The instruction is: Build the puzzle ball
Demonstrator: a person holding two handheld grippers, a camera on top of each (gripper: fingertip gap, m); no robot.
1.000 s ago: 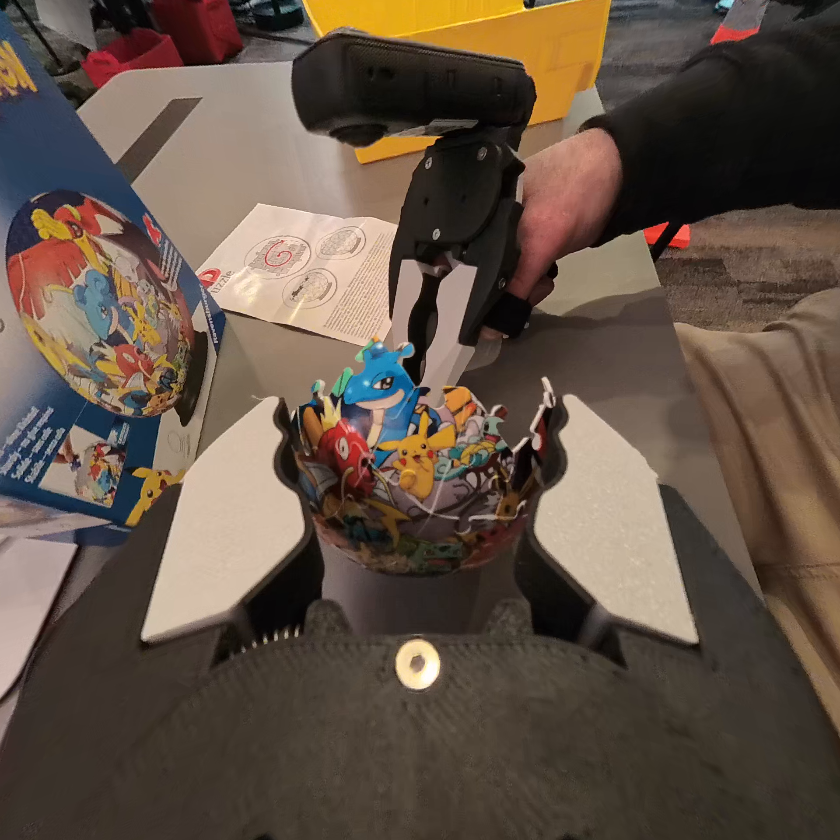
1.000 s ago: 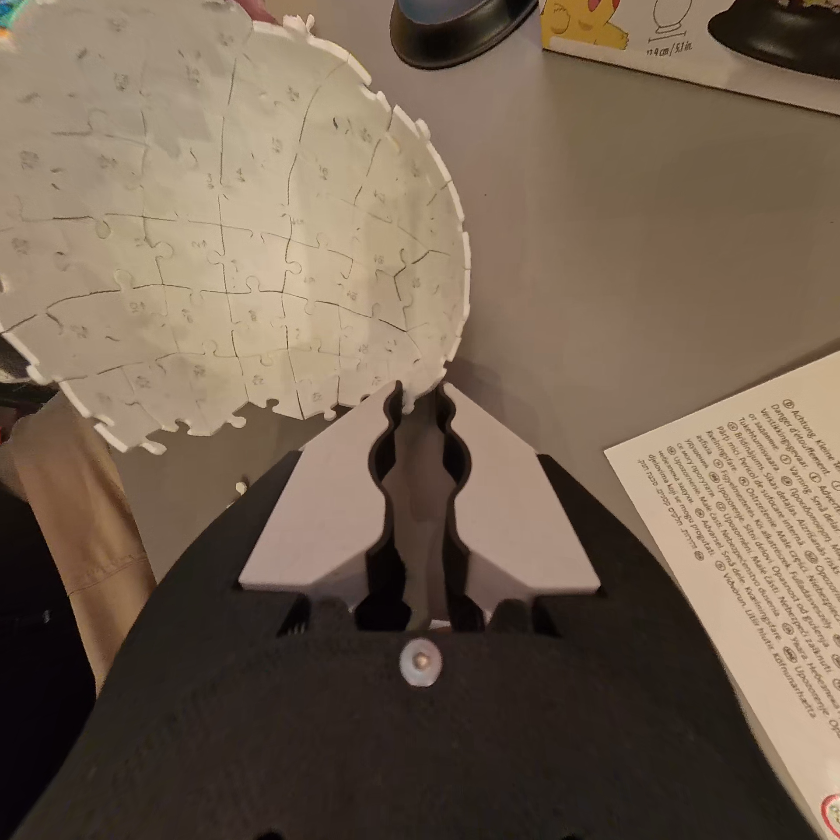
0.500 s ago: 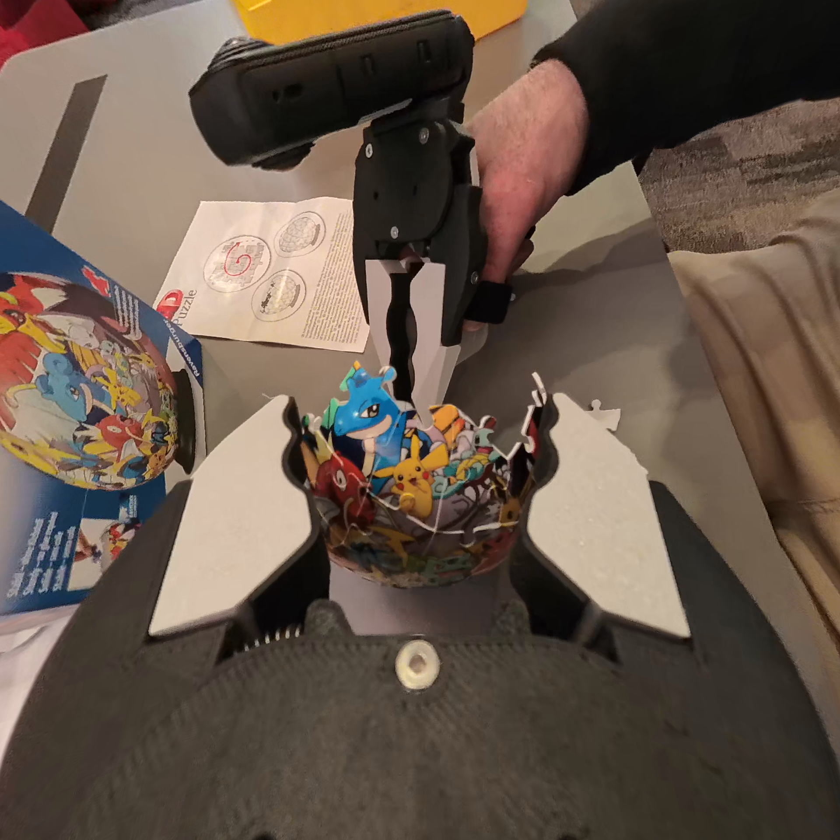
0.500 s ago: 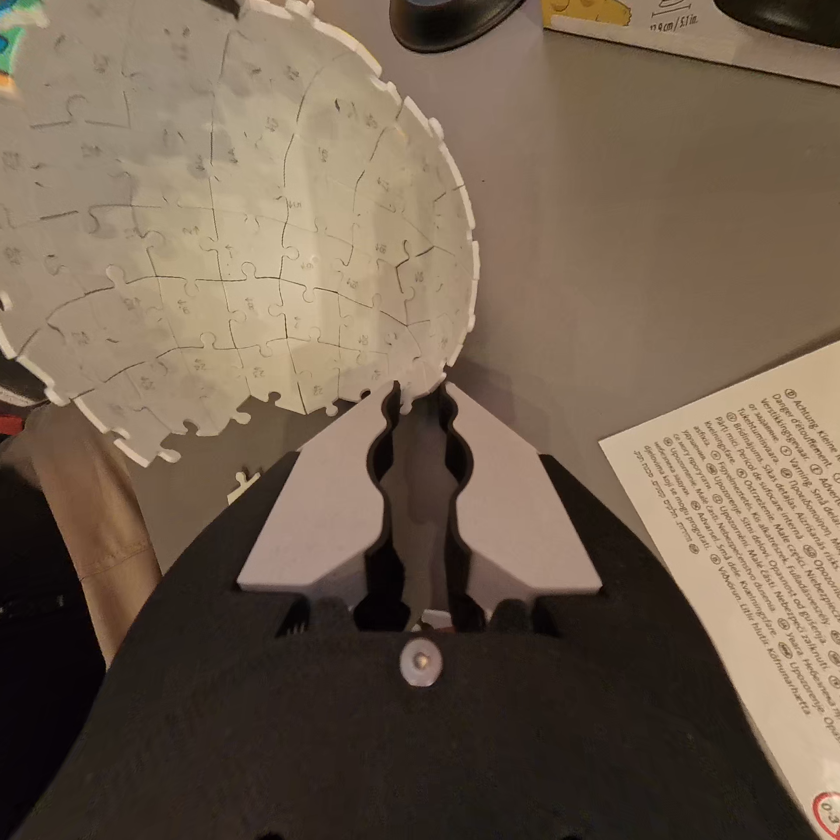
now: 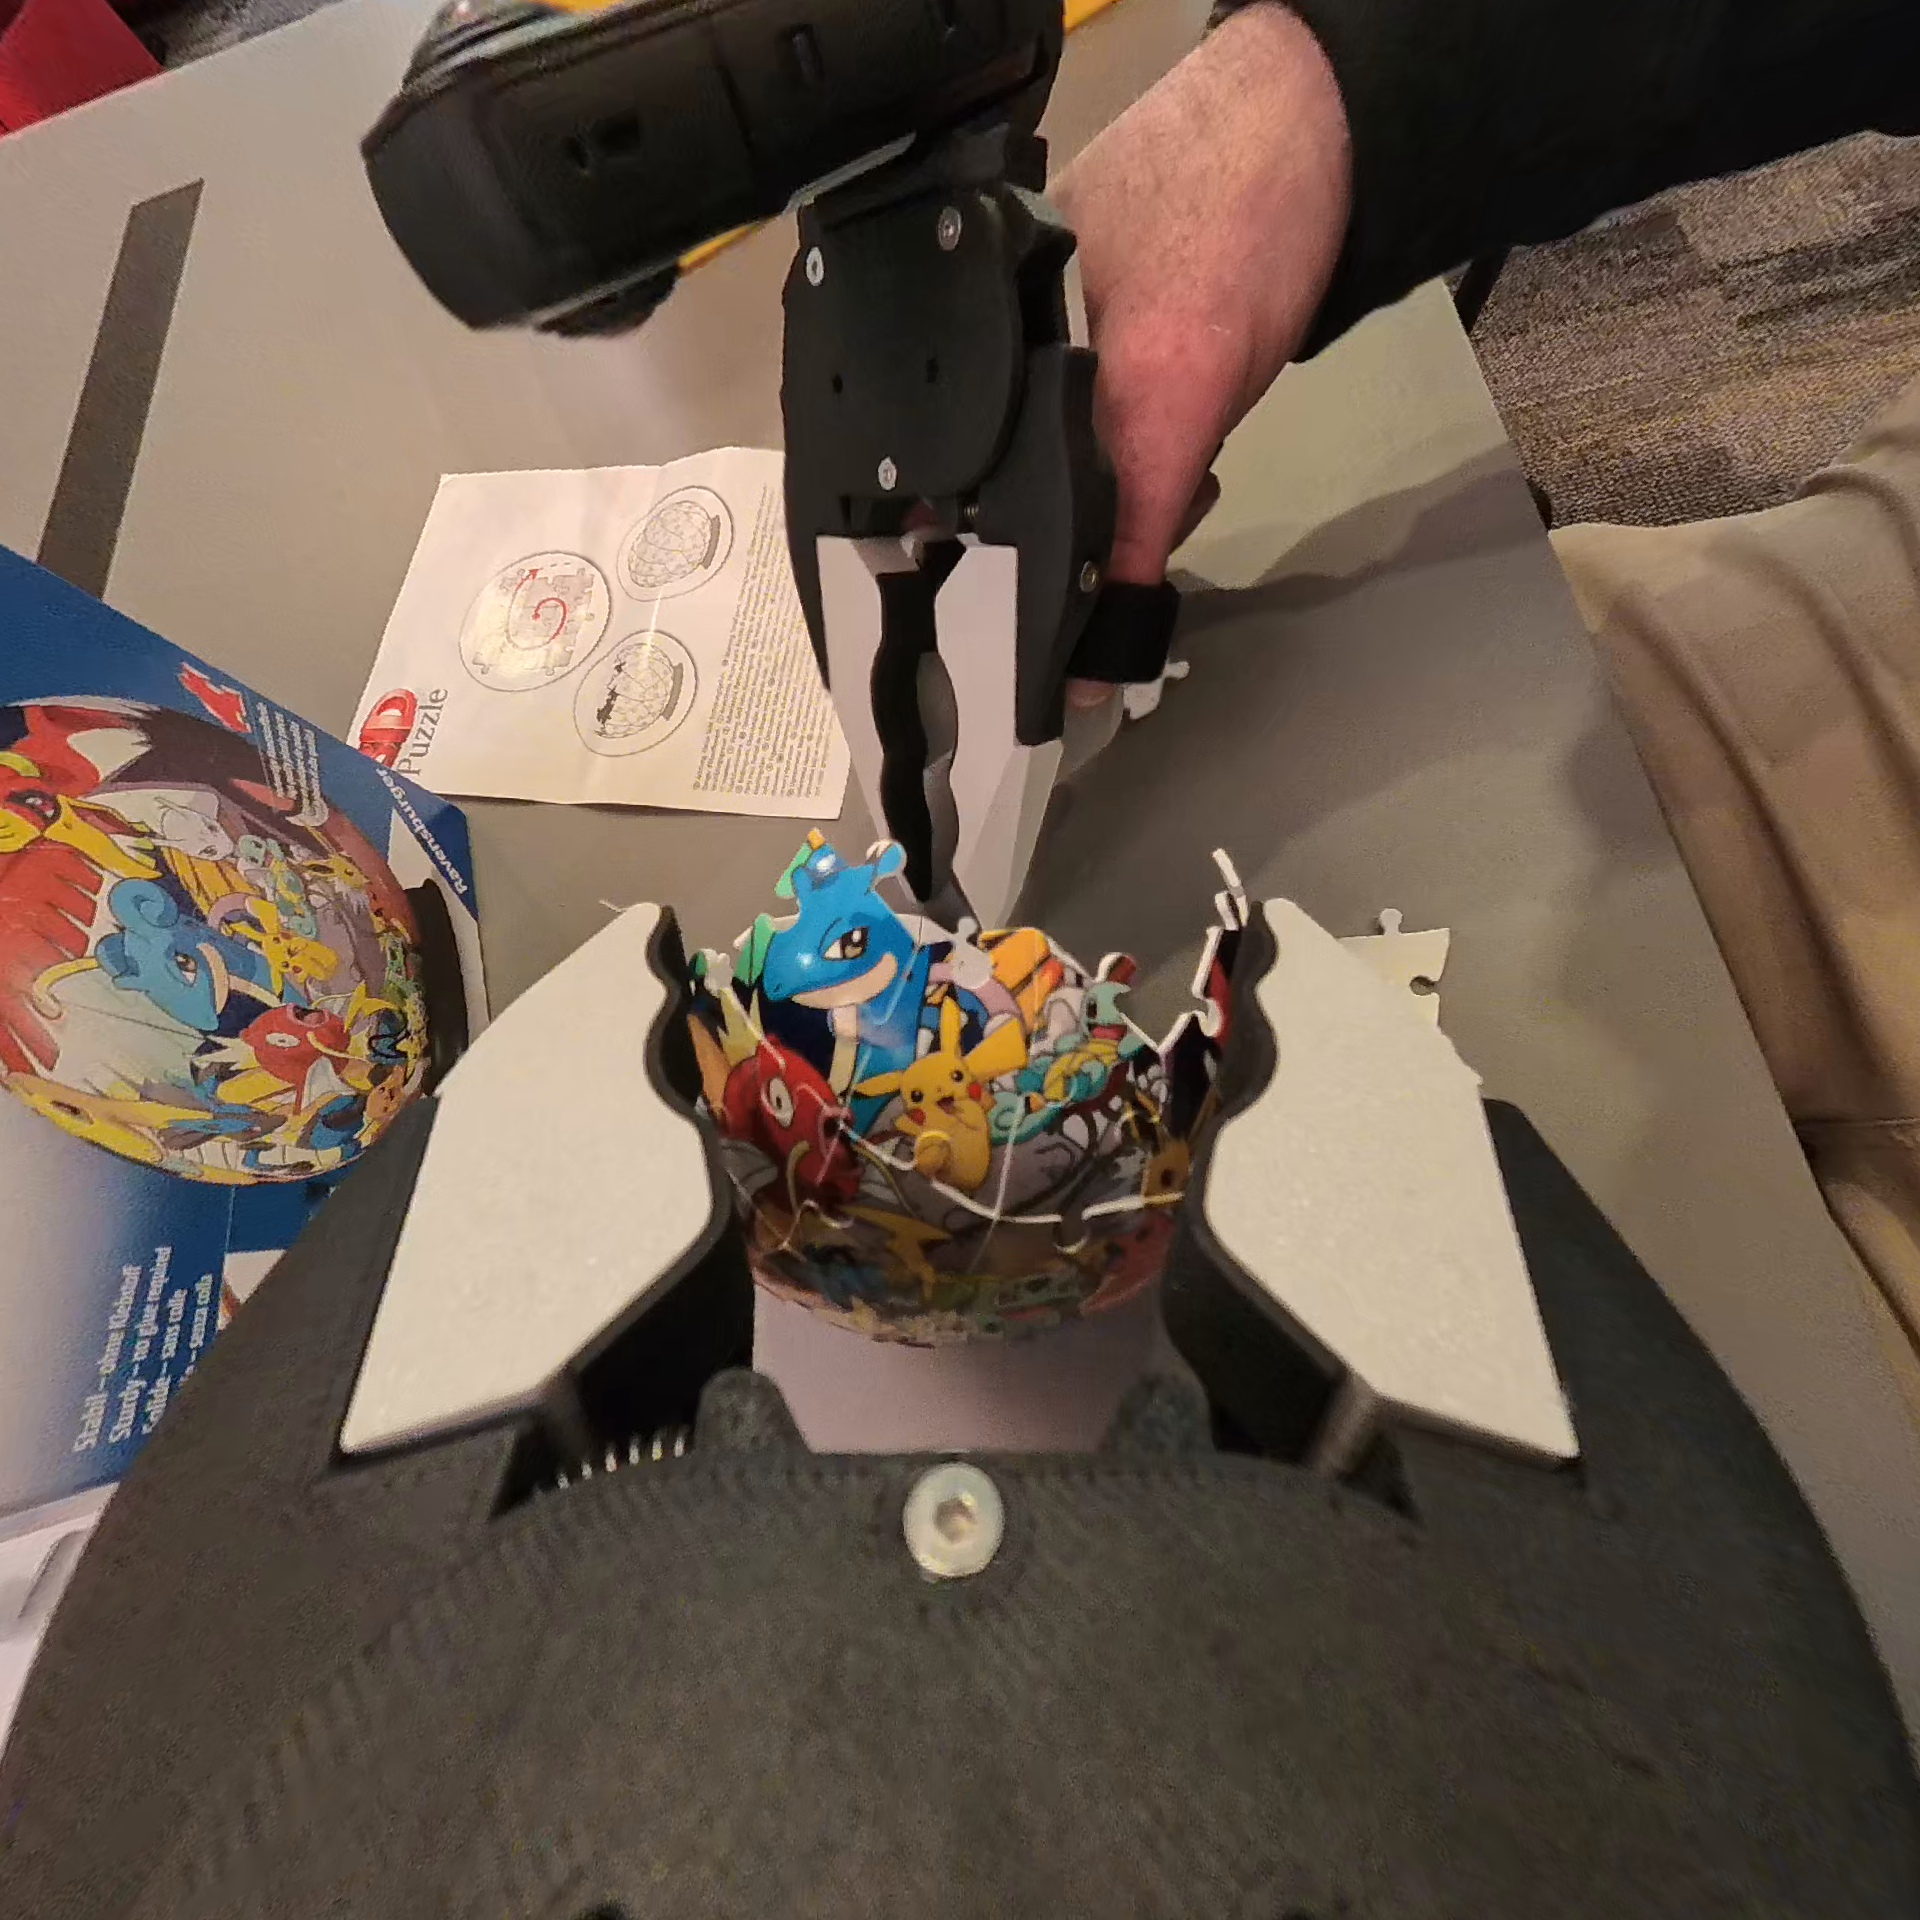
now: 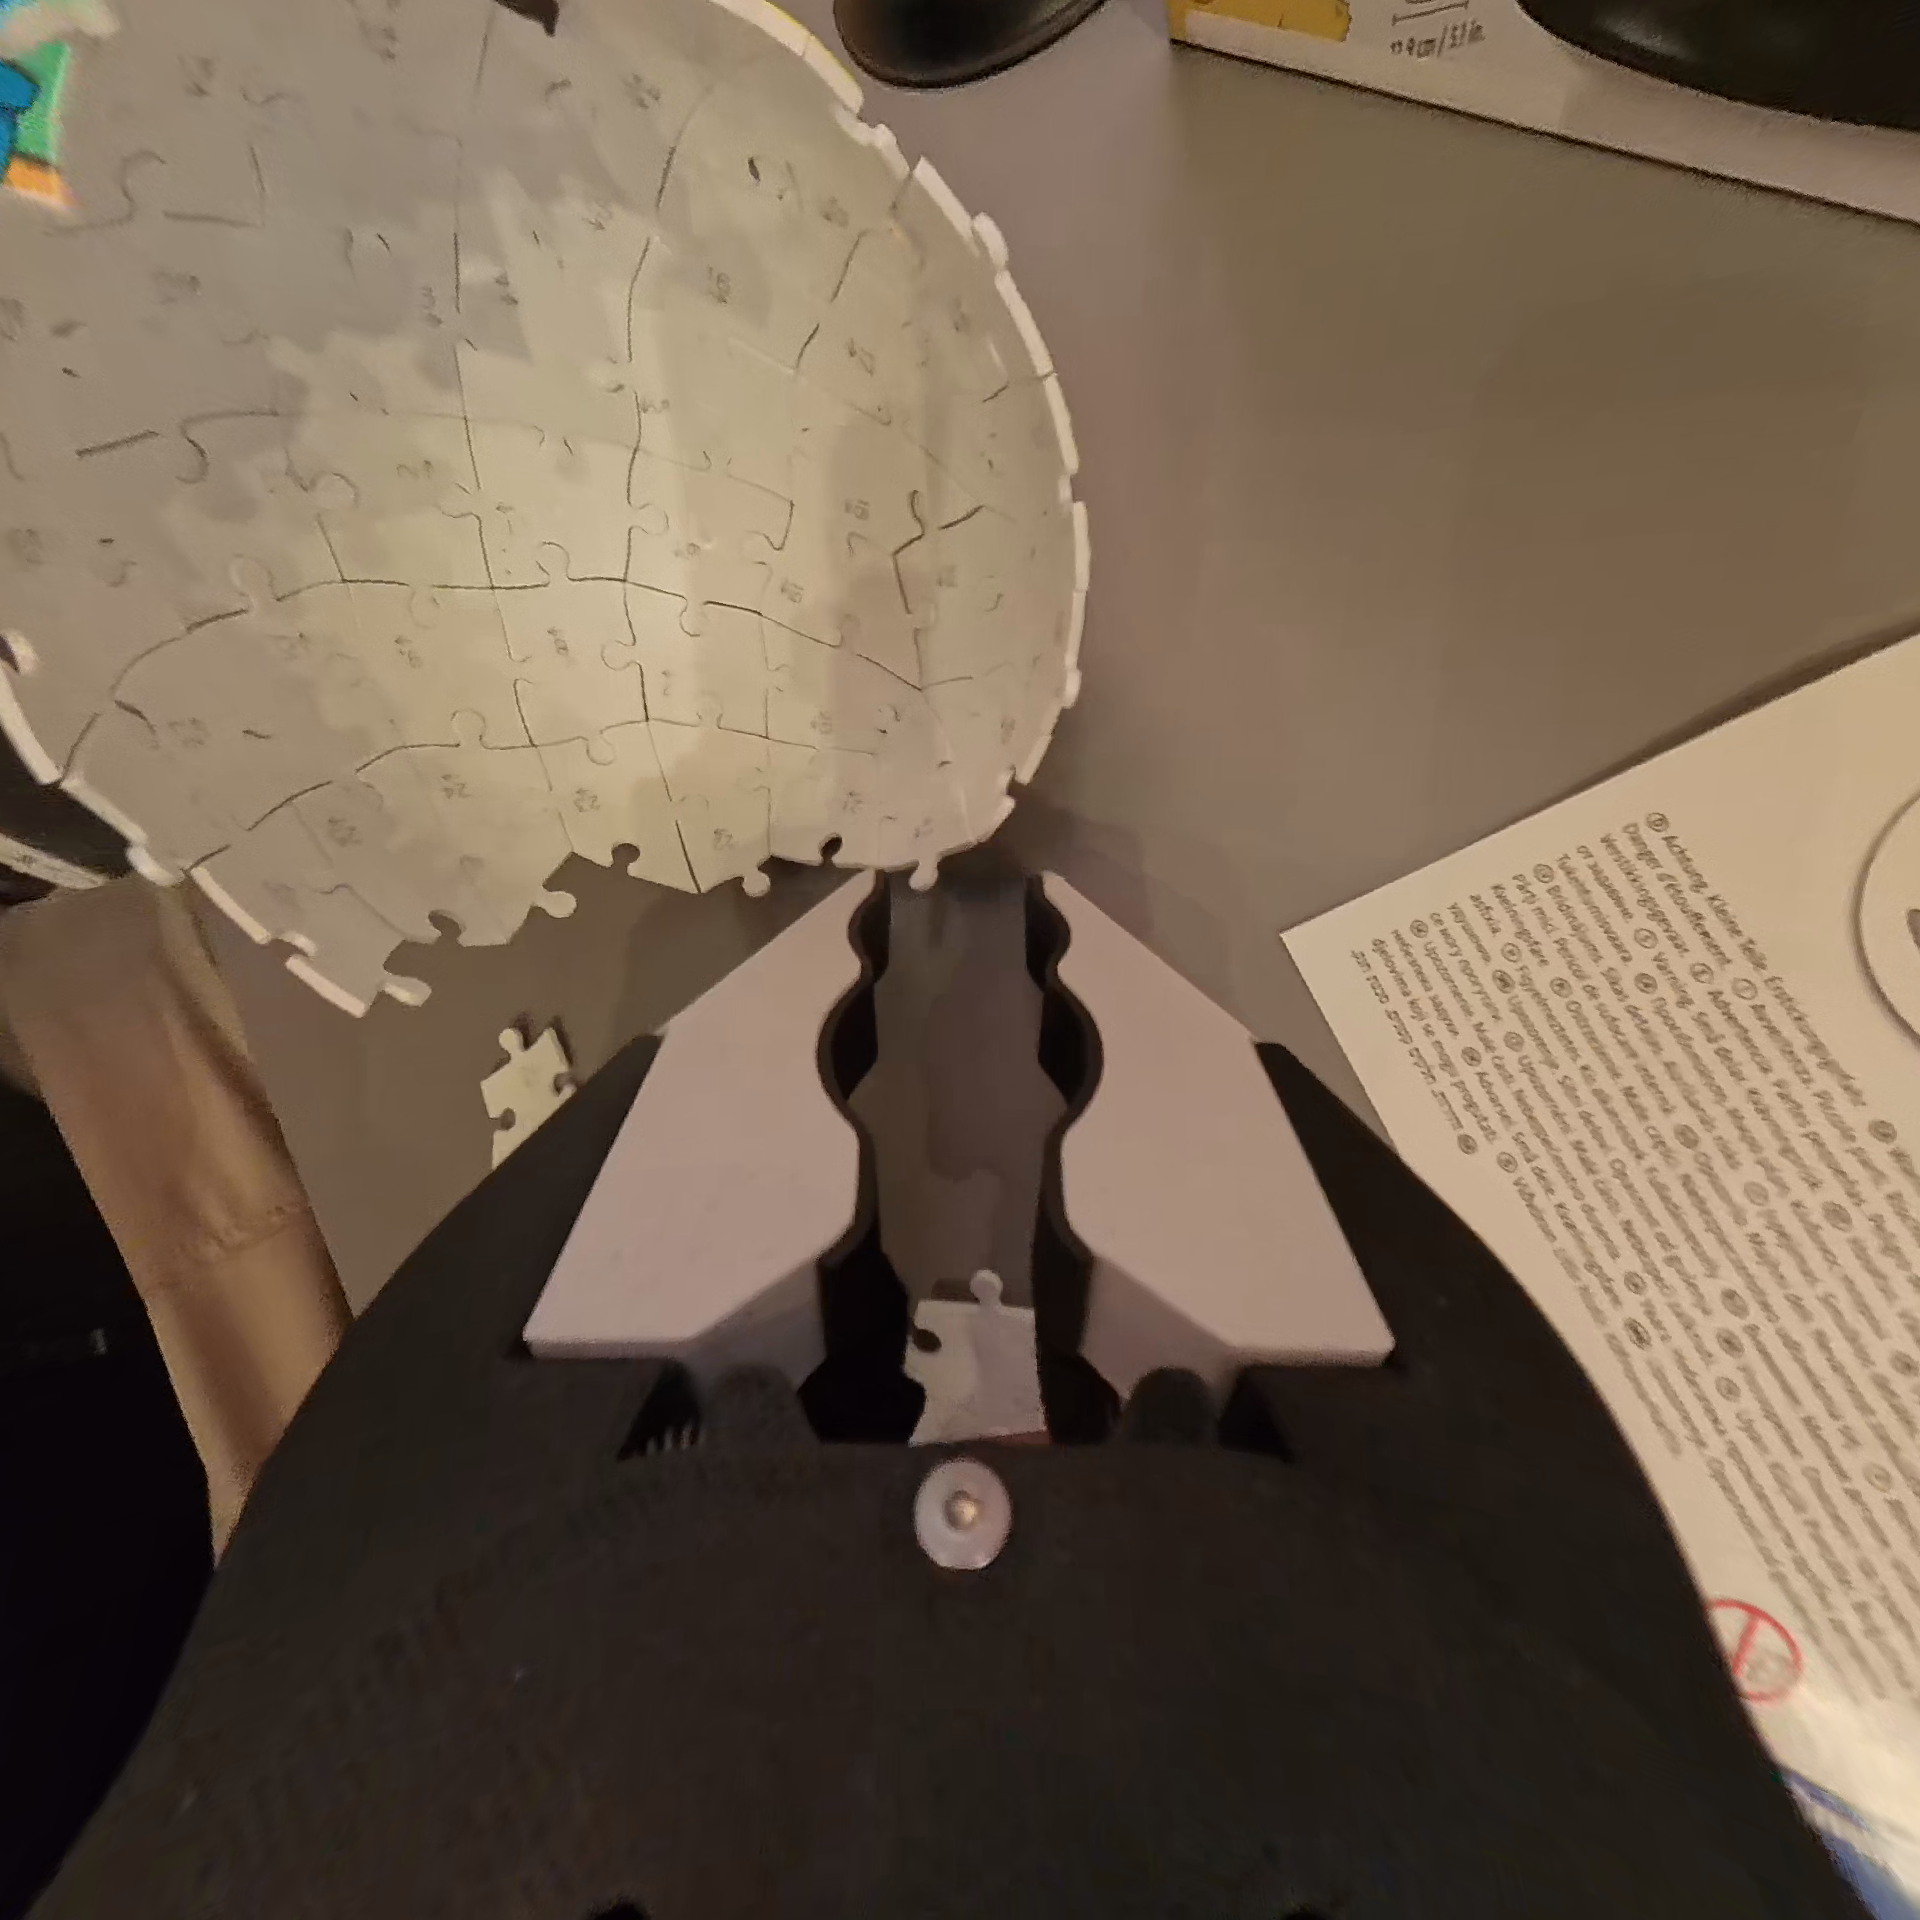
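Observation:
The puzzle ball point(image 5: 935, 1122) is a half shell with colourful cartoon figures outside and a ragged rim. My left gripper point(image 5: 954, 914) is shut on it, one finger on each side, above the grey table point(image 5: 312, 364). My right gripper point(image 5: 961, 899), held by a person's hand point(image 5: 1195, 312), points down at the far rim. In the right wrist view the shell's white inside point(image 6: 520, 468) fills the upper left. My right gripper point(image 6: 956, 883) is slightly open, with a rim tab just by its left fingertip.
A white loose piece point(image 5: 1397, 951) lies right of my left gripper; others show in the right wrist view point(image 6: 525, 1081) and between the fingers point(image 6: 971, 1351). The blue puzzle box point(image 5: 208, 987) is at left, the instruction sheet point(image 5: 623, 644) behind, a black stand point(image 6: 956, 42) beyond. One gripper's finger ends stand about 10 cm off the other's.
My right gripper's jaws have parted from a narrow grip at the shell's rim. The shell has tilted a little, and the right gripper looms closer in the left wrist view.

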